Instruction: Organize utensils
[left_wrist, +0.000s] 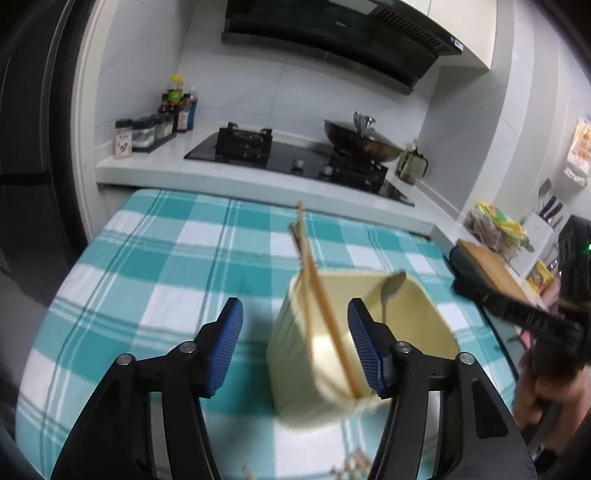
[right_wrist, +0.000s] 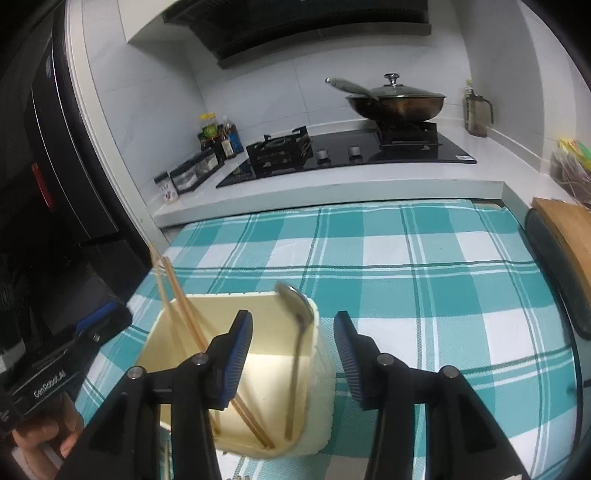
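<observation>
A big blue and white checked cloth (right_wrist: 424, 280) is covering the table, with lots of bare room on the right side of the right wrist picture. A cream box (right_wrist: 258, 369) is standing near the bottom edge, left of middle. Wooden chopsticks (right_wrist: 184, 314) are leaning in its left side and a metal spoon (right_wrist: 299, 325) in its right. The left gripper (left_wrist: 295, 343) is standing wide around nothing. The right gripper (right_wrist: 293, 354) is also spread and holding nothing.
</observation>
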